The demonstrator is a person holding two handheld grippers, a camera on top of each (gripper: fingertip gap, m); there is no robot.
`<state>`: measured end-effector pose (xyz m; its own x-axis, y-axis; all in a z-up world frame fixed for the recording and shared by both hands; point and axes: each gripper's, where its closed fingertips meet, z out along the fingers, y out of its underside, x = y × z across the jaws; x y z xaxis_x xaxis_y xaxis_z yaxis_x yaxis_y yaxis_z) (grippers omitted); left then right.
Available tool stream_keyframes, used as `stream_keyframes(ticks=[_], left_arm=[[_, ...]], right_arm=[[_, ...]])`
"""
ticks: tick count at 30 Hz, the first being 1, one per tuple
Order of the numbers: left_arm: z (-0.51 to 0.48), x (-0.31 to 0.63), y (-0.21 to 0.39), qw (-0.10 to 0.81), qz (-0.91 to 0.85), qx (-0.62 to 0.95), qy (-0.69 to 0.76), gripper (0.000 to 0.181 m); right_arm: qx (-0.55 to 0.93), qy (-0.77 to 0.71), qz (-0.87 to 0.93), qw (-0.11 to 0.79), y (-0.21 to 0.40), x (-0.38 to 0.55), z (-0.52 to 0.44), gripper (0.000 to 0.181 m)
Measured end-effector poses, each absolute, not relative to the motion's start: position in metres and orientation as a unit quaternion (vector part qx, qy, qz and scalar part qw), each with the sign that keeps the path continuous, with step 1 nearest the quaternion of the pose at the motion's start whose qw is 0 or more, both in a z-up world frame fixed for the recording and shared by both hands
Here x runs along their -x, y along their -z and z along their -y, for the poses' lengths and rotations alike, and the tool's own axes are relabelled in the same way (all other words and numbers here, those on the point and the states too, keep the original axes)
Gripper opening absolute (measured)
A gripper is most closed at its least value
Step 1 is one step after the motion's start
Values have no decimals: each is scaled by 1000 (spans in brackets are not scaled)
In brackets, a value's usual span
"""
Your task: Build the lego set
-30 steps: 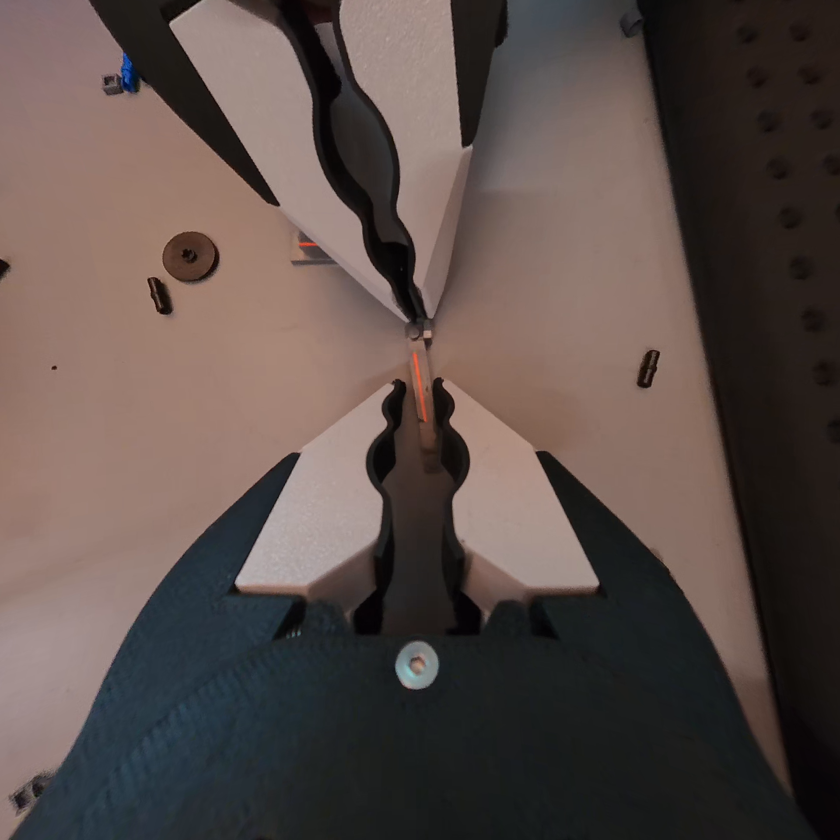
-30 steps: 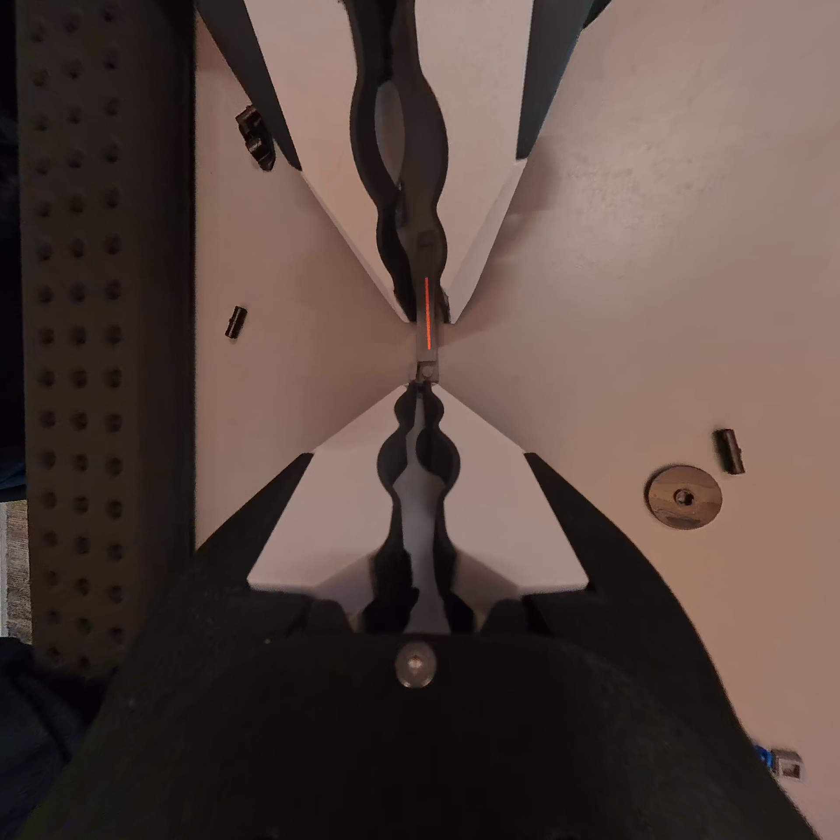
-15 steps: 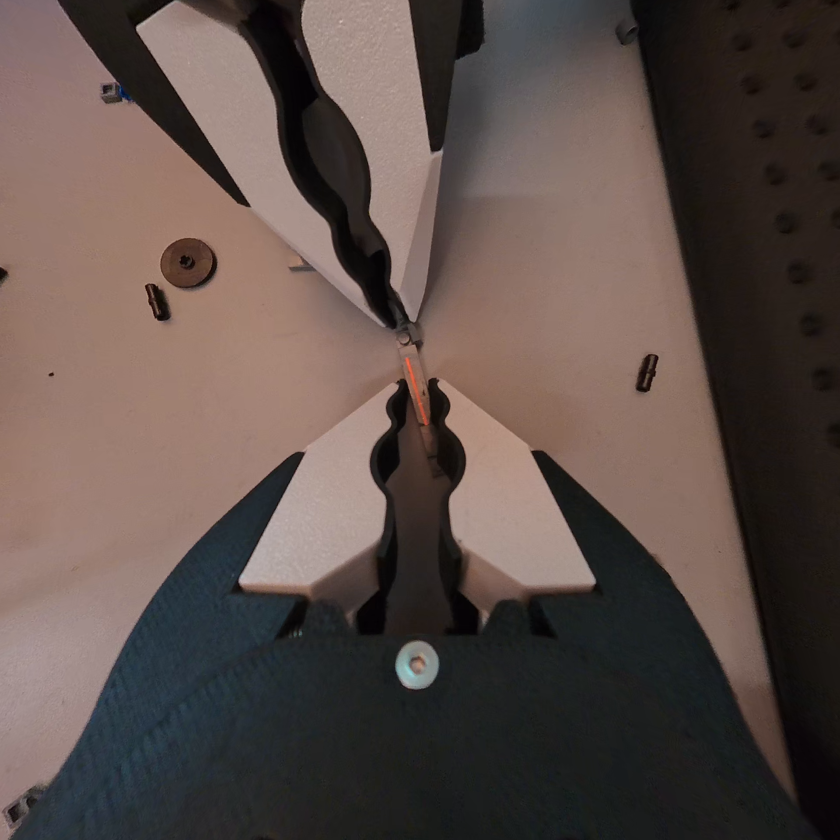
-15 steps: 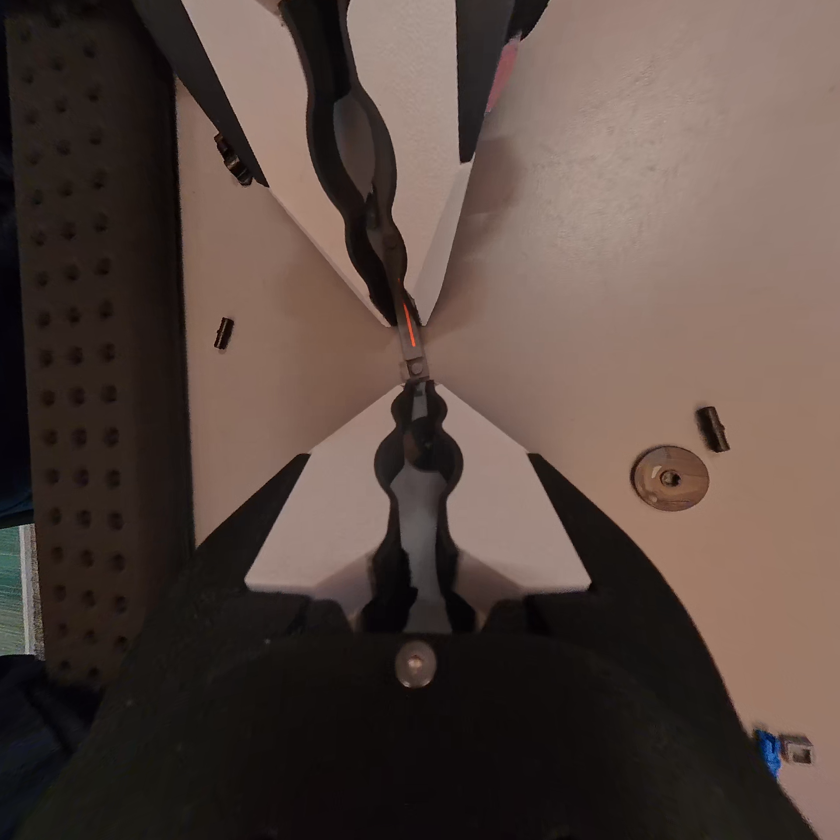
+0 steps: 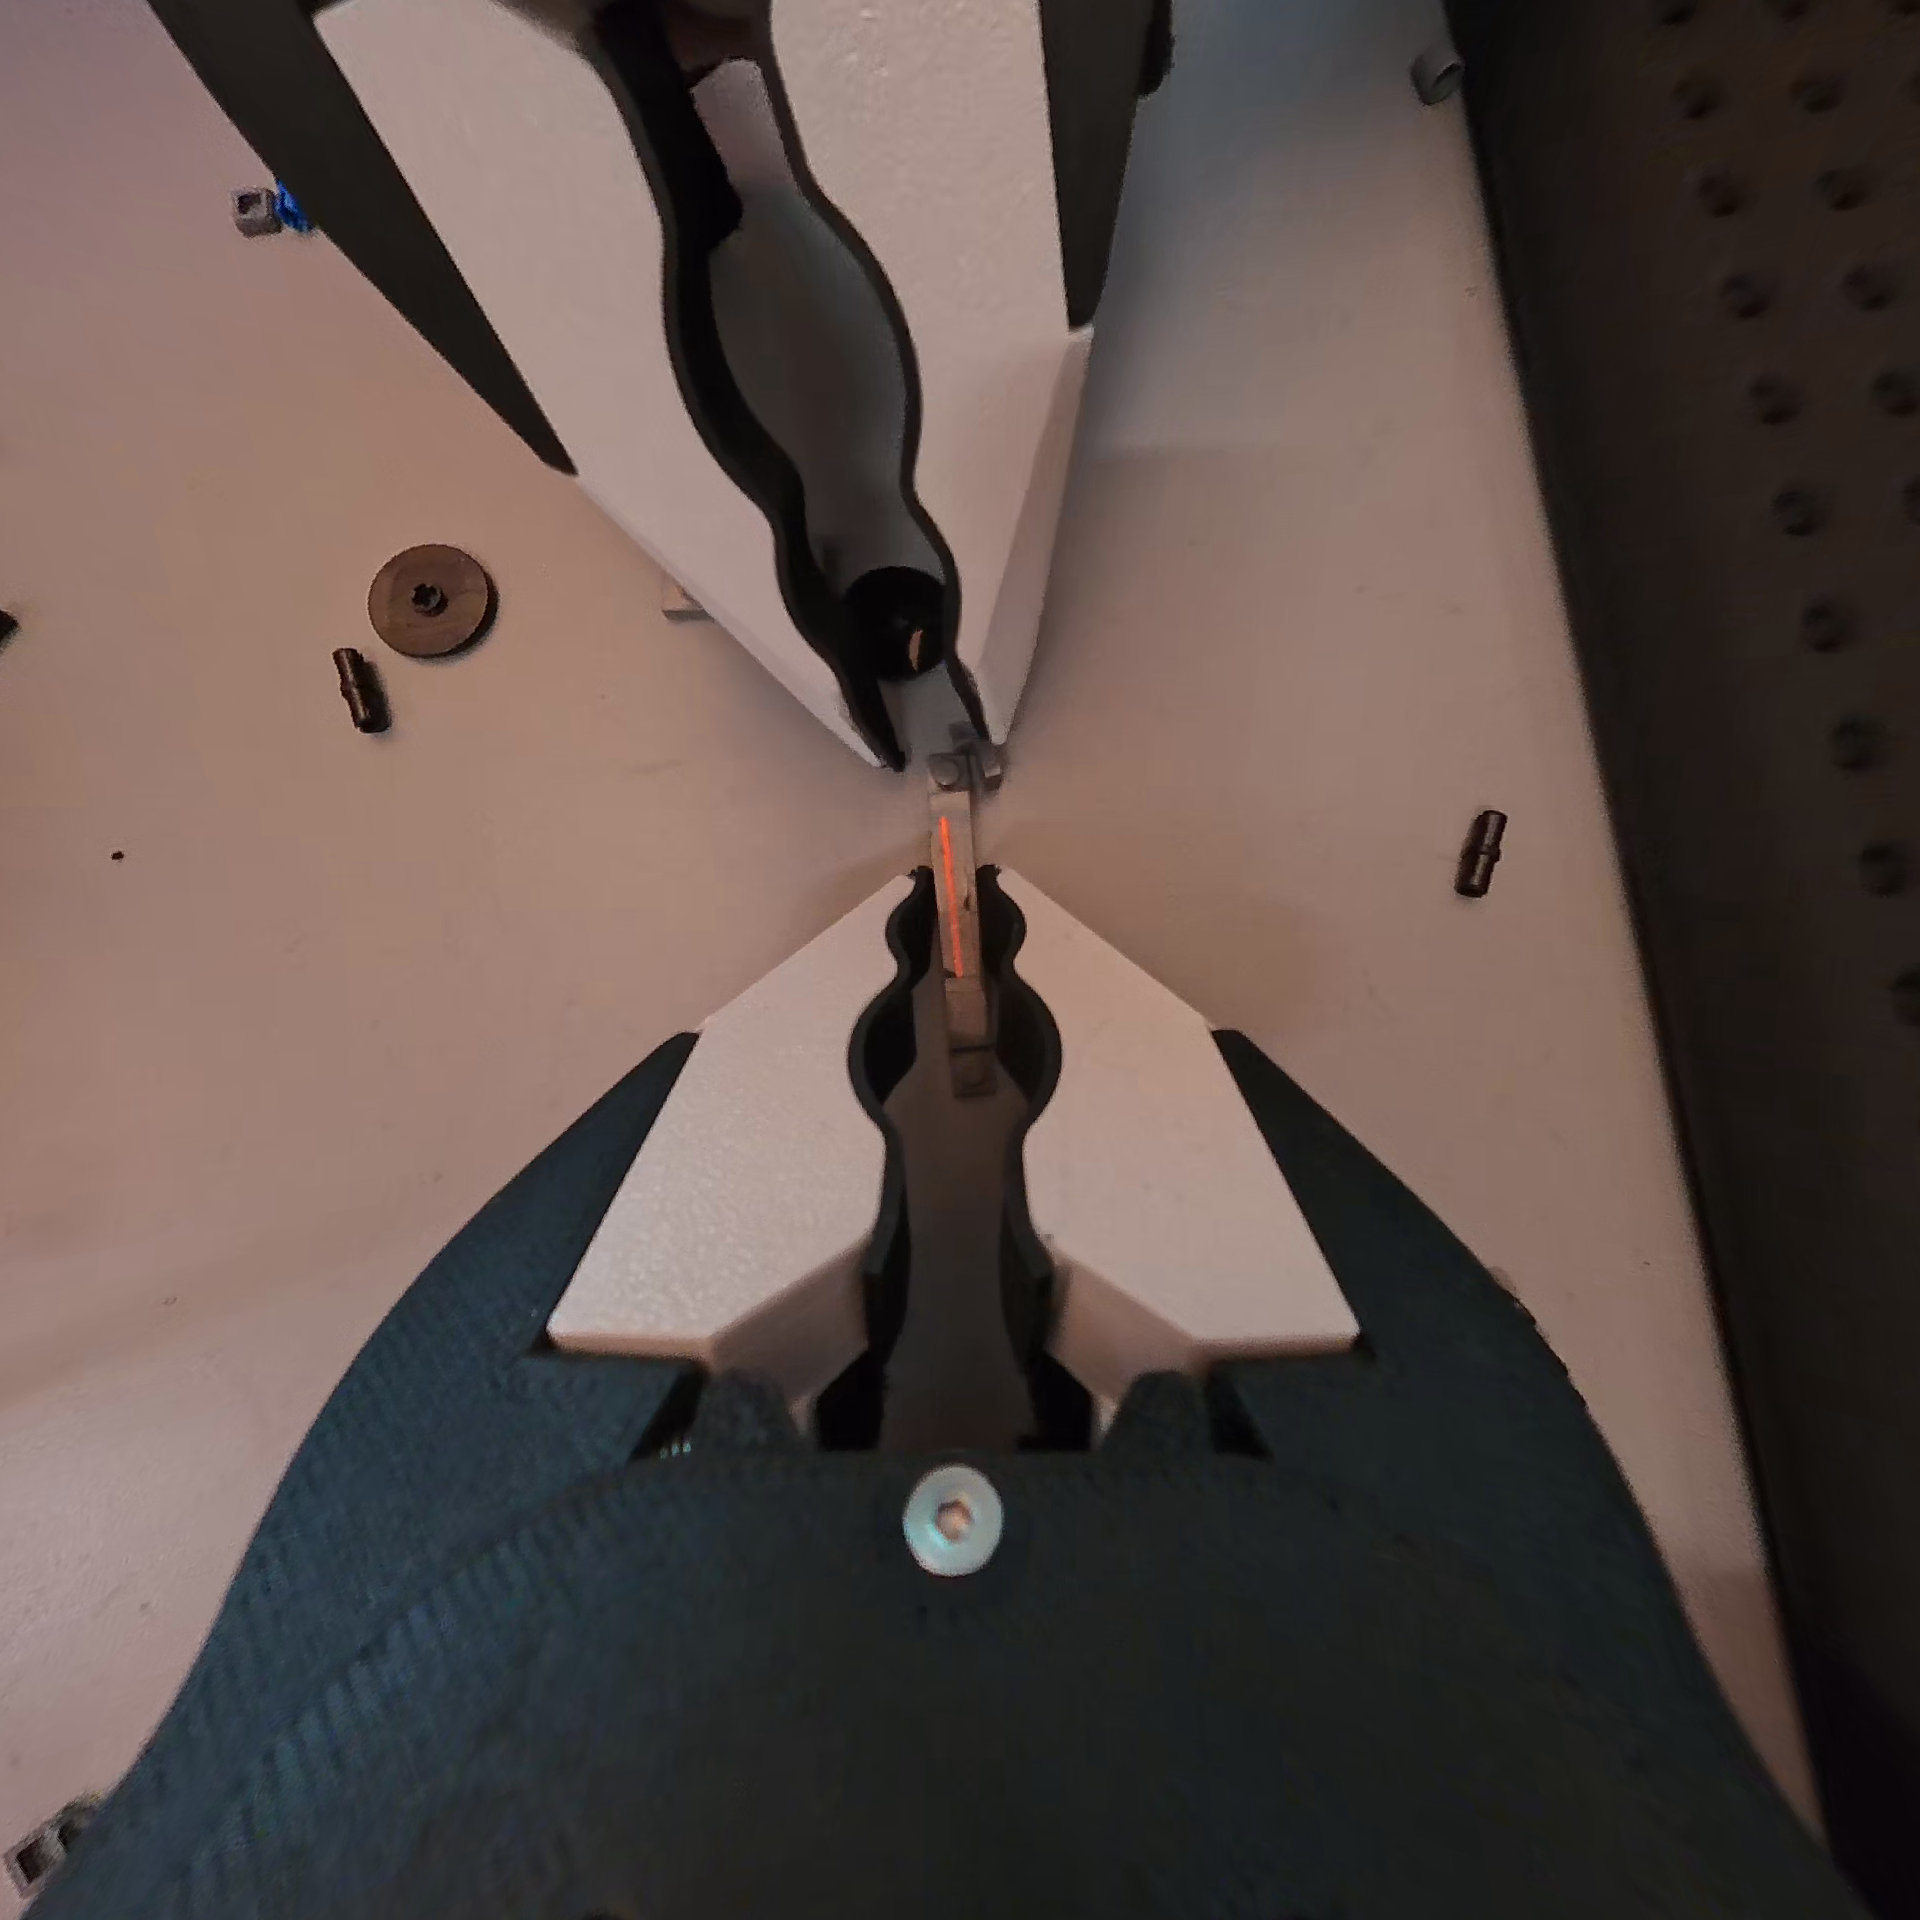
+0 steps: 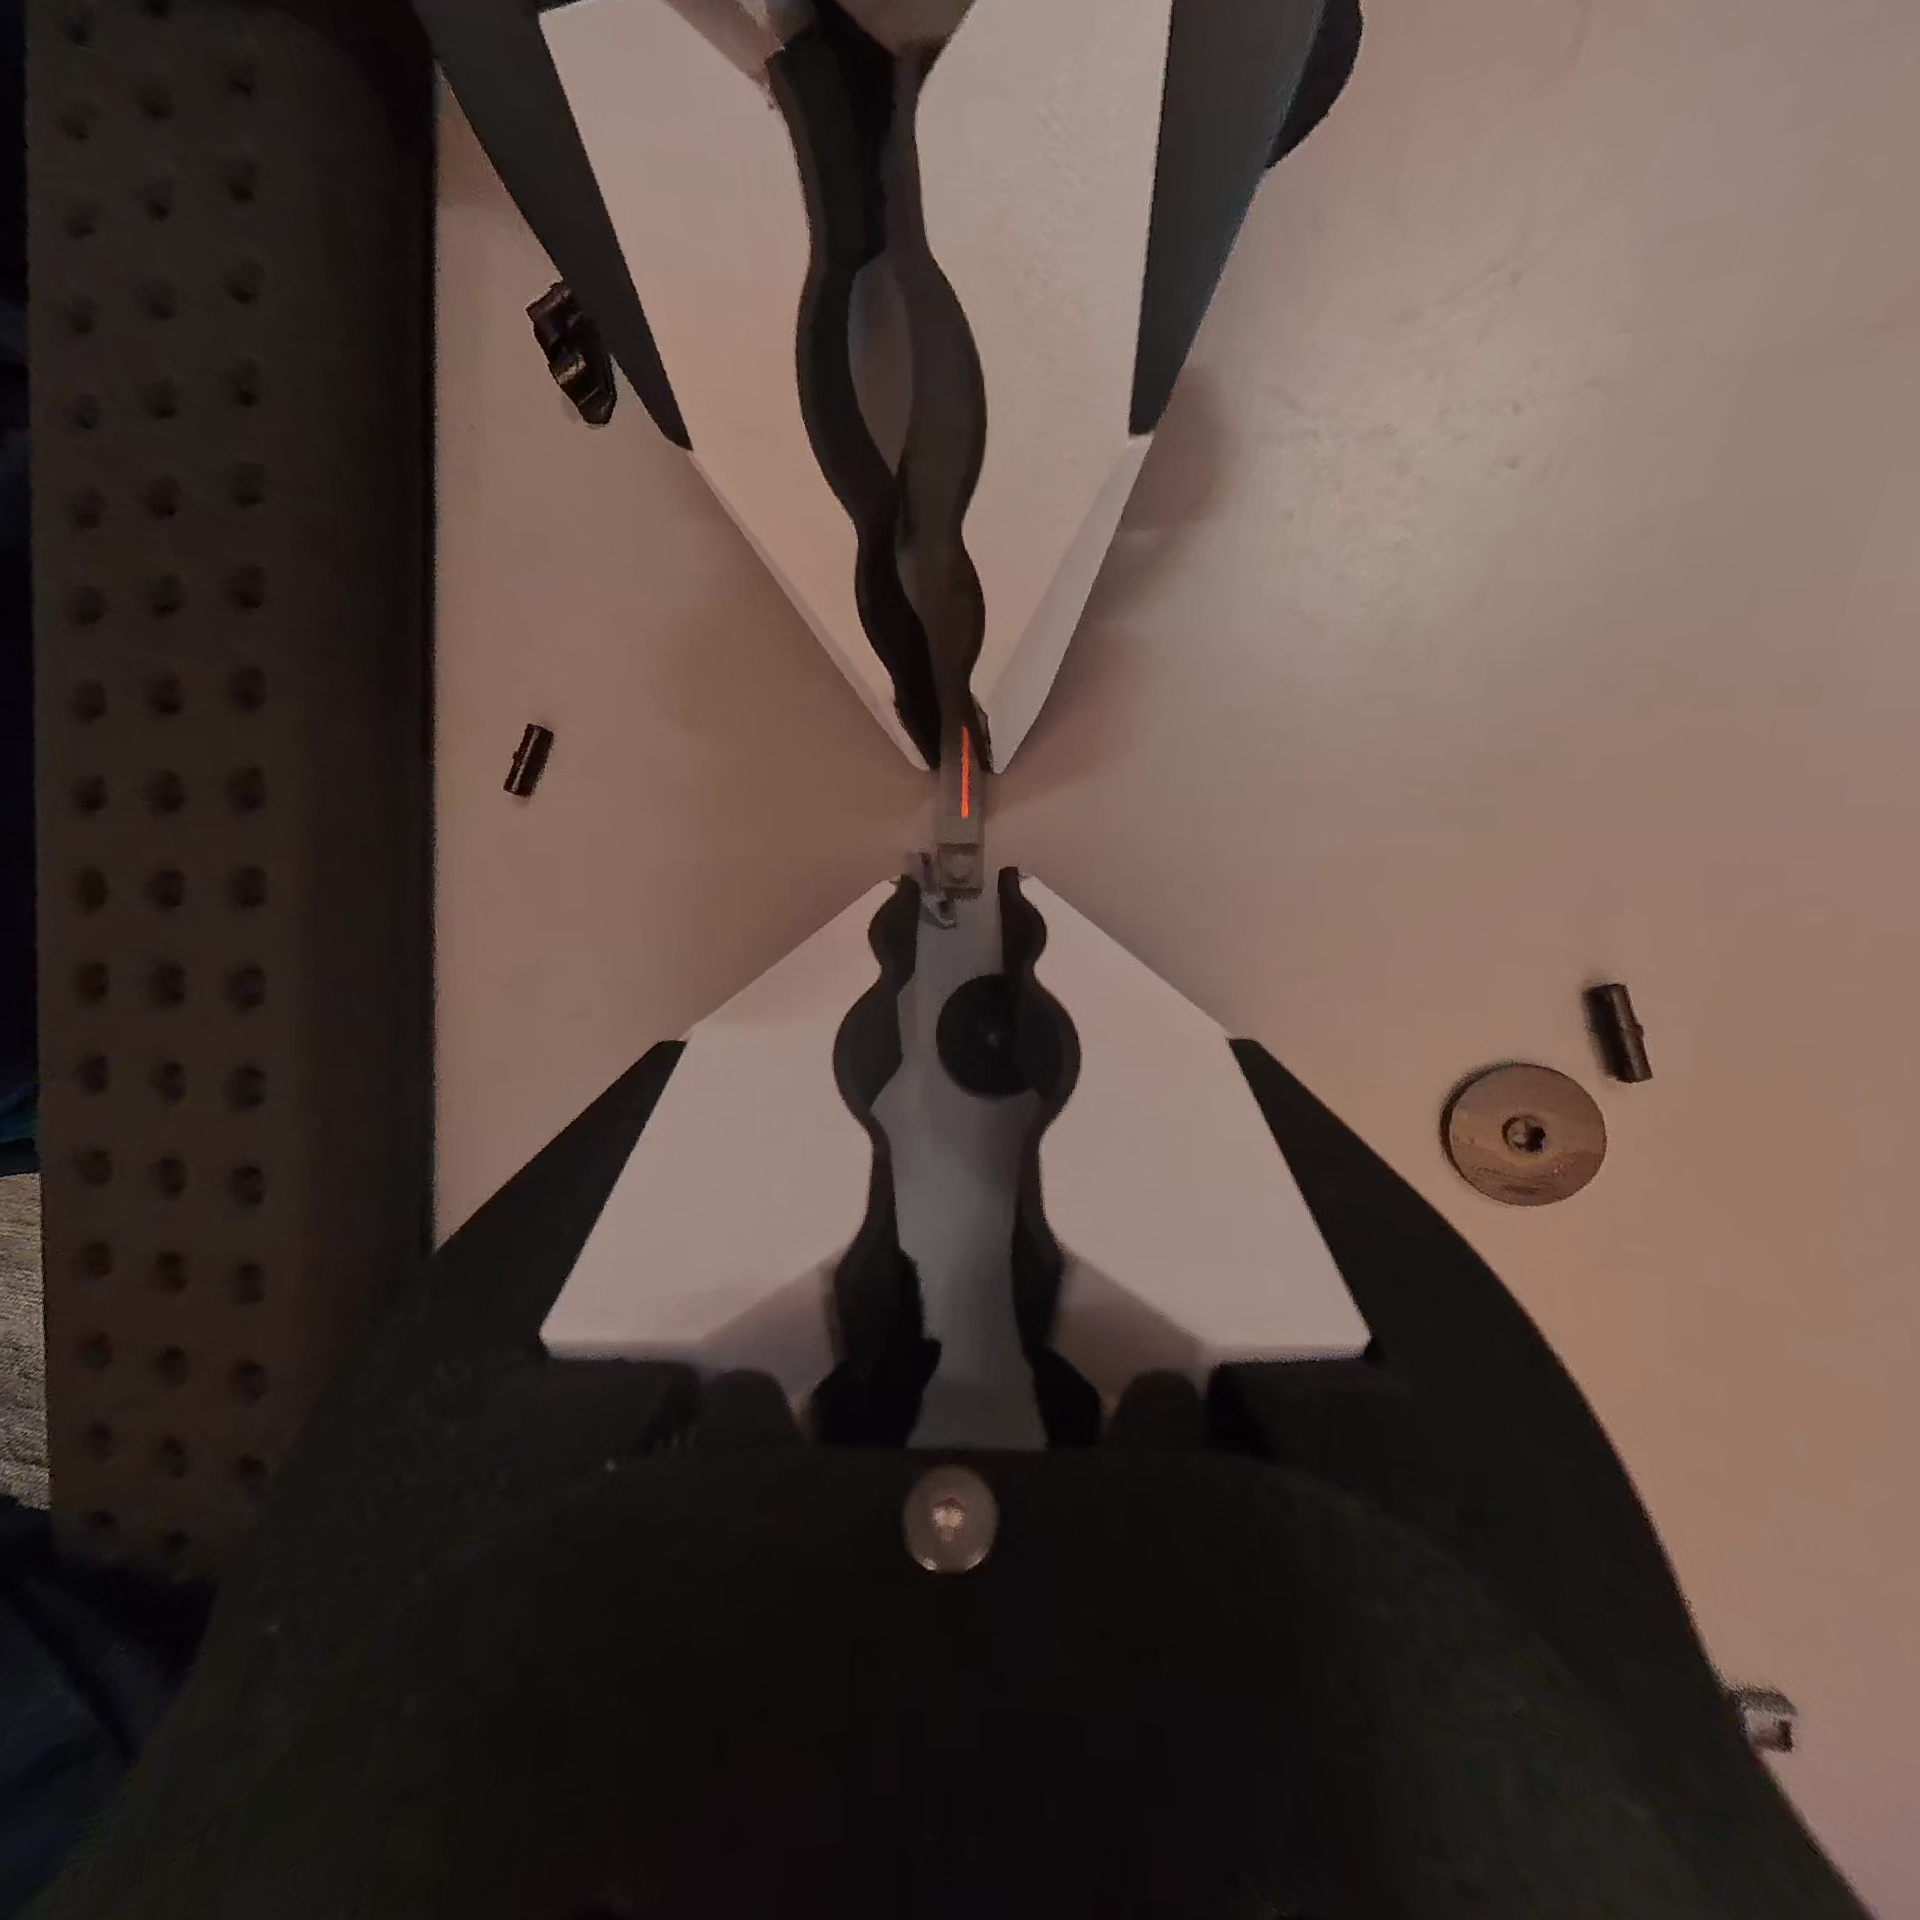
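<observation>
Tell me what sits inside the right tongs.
Between the right tongs: a small grey piece at the tips and a black round part farther back. How they join is hidden.

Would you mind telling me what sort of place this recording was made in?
Probably a lab or workshop bench, not a home. A pale tabletop adjoins a dark perforated board, perhaps an optical breadboard. Small loose parts lie scattered: a dark disc and black connector pins.
</observation>
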<state>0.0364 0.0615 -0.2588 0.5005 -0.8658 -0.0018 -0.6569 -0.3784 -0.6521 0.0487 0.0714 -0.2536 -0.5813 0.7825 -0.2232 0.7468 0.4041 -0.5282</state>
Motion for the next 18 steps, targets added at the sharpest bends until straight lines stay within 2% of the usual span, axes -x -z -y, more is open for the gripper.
stream_keyframes(ticks=[18], left_arm=[[-61, -37, 259, 302, -469, 811, 176, 7]], right_arm=[[461, -306, 833, 21, 257, -47, -71, 9]])
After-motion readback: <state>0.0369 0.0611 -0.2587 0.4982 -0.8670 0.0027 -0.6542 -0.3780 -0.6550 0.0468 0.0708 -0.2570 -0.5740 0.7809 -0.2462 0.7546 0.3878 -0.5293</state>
